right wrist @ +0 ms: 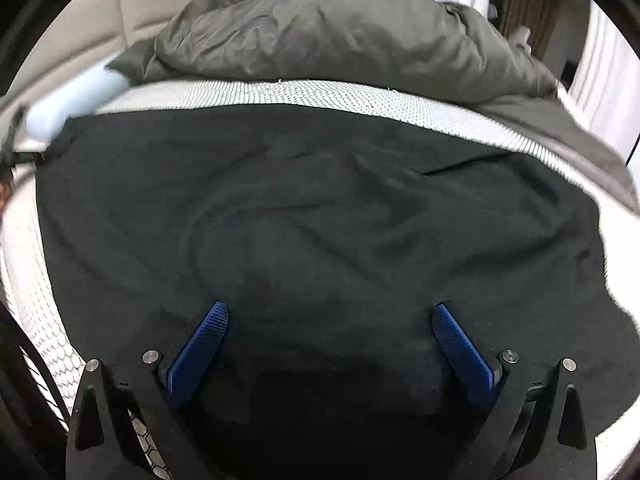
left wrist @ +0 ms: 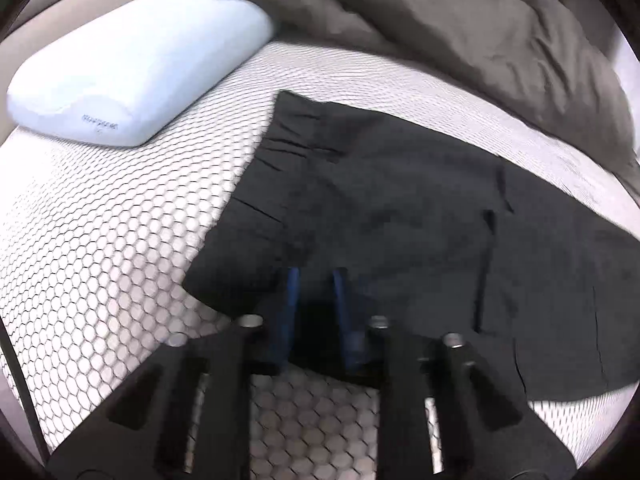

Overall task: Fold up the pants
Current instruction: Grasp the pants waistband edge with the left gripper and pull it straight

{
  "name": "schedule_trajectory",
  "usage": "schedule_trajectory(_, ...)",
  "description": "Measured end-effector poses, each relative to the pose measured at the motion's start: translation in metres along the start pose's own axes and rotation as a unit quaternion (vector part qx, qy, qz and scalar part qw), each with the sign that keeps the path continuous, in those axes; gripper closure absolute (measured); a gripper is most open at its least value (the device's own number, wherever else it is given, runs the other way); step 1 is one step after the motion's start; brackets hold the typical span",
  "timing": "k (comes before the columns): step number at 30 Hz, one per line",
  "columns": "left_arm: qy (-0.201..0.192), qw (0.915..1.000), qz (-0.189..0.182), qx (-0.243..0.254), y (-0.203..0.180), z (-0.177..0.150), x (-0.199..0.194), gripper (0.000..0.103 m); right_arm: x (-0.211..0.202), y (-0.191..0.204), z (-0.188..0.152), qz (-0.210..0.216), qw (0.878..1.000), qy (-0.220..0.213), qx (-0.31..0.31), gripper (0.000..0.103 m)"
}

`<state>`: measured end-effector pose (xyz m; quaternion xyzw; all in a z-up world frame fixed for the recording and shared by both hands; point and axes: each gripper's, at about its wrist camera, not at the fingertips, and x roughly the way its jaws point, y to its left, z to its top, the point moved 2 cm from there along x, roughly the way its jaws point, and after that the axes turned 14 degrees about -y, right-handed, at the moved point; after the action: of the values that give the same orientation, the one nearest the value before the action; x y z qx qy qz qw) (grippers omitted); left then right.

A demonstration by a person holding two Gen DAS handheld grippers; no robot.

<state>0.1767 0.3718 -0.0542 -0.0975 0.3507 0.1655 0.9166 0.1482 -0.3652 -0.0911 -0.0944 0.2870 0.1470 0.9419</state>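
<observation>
Dark pants [left wrist: 400, 208] lie spread on a white mattress with a honeycomb pattern [left wrist: 100, 240]. In the left wrist view the elastic waistband sits at the upper left of the cloth, and my left gripper [left wrist: 316, 276] is nearly closed, its blue fingers [left wrist: 292, 292] pinching the near edge of the pants. In the right wrist view the pants [right wrist: 320, 208] fill the middle. My right gripper [right wrist: 330, 312] is open wide just above the cloth, with nothing between its blue fingers [right wrist: 200, 340].
A pale blue pillow [left wrist: 132, 68] lies at the far left of the mattress. A rumpled grey-brown duvet [left wrist: 460, 32] is heaped along the far side, also in the right wrist view [right wrist: 340, 28]. A beige headboard [right wrist: 120, 8] stands behind.
</observation>
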Motion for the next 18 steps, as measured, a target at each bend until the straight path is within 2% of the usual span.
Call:
schedule_trajectory(2,-0.01,0.9996,0.019,0.02,-0.007,0.006,-0.003,0.088,0.0,0.002,-0.001,0.0,1.0,-0.001,-0.005,0.001)
schedule_trajectory(3,-0.023,0.9992,0.01,0.03,-0.015,0.01,-0.009,0.087,-0.002,0.004,-0.002,-0.002,1.0,-0.001,-0.008,0.001)
schedule_trajectory(5,-0.04,0.9972,-0.045,0.045,-0.033,0.015,-0.017,0.085,-0.005,0.003,-0.005,-0.002,1.0,-0.003,-0.007,0.001)
schedule_trajectory(7,-0.028,0.9943,-0.064,0.081,-0.053,0.016,-0.008,0.085,-0.004,0.0,-0.004,-0.001,1.0,-0.005,-0.007,0.001)
schedule_trajectory(9,0.004,0.9929,-0.057,0.104,-0.058,0.014,0.018,0.085,-0.004,0.004,-0.005,-0.001,1.0,-0.007,-0.008,0.001)
schedule_trajectory(10,0.013,0.9937,-0.049,0.1,-0.055,0.013,0.026,0.085,-0.002,0.003,-0.003,0.0,1.0,-0.007,-0.007,0.001)
schedule_trajectory(14,0.01,0.9994,-0.007,0.033,-0.012,0.032,0.045,0.086,-0.001,0.002,-0.002,0.001,1.0,-0.009,-0.006,0.001)
schedule_trajectory(16,0.014,0.9998,-0.006,0.015,-0.004,0.04,0.045,0.086,-0.001,0.003,-0.003,0.002,1.0,-0.011,-0.008,0.001)
schedule_trajectory(18,0.002,0.9998,-0.011,0.014,-0.014,0.046,0.035,0.084,-0.001,0.003,-0.003,0.004,1.0,-0.012,-0.007,0.001)
